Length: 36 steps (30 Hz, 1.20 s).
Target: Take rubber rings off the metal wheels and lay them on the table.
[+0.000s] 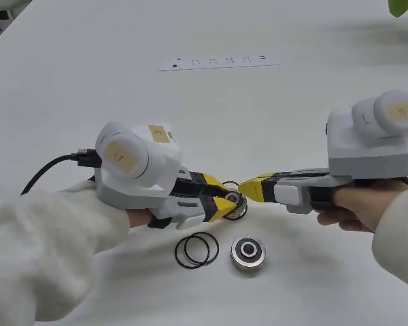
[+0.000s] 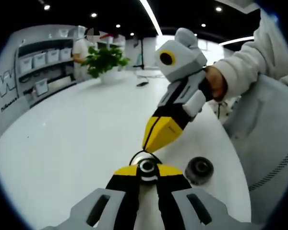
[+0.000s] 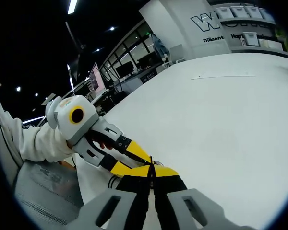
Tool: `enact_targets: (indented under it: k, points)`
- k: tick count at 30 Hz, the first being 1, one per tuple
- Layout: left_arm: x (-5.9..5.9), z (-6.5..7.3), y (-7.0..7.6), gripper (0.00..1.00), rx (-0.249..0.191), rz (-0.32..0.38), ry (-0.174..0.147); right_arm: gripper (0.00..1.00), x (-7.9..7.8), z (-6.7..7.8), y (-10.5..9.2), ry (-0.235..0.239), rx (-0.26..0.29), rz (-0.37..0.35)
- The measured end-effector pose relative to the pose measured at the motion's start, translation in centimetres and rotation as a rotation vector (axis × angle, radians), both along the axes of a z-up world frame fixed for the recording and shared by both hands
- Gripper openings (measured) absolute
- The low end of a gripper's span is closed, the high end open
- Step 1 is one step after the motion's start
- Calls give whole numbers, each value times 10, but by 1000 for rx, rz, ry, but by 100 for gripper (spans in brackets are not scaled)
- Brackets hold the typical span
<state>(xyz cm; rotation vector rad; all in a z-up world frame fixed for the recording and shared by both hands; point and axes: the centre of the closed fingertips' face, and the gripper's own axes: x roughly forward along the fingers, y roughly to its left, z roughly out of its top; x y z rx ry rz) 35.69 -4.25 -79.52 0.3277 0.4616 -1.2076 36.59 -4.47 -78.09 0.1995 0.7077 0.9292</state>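
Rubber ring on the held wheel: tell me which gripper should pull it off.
Right. The right gripper is pinched on the rubber ring; the left gripper is clamping the metal wheel.

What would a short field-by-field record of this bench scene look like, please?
left gripper: shut on the held wheel, just above the table
right gripper: shut, pinching a rubber ring at that wheel
loose rings: two, overlapping, flat on the table
second wheel: on the table, right of the loose rings, apart from them
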Motion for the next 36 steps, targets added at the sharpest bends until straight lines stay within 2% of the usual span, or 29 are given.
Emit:
enact_targets:
  k: [8, 14, 17, 22, 27, 29, 33, 36]
  points:
    - [-1, 3, -1, 15, 34, -20, -20, 0, 0, -5, -5, 17, -9, -13]
    - [-3, 14, -1, 23, 15, -37, -30, 0, 0, -6, -7, 14, -18, -13]
    - [-1, 22, 1, 29, 2, -26, -41, 0, 2, -3, -10, 7, -19, -24]
    - [1, 41, 5, 36, -37, -14, -54, 0, 6, 5, -16, -4, -2, -51]
    - [3, 59, 9, 43, -55, -3, -73, 0, 11, 14, -22, -19, 16, -80]
    - [4, 71, 9, 45, -75, 1, -78, 0, 13, 20, -26, -27, 28, -96]
    - [3, 91, 10, 53, -91, -1, -110, 0, 16, 27, -30, -39, 37, -114]
    - [1, 100, 13, 55, -95, 3, -123, 0, 17, 34, -30, -58, 42, -115]
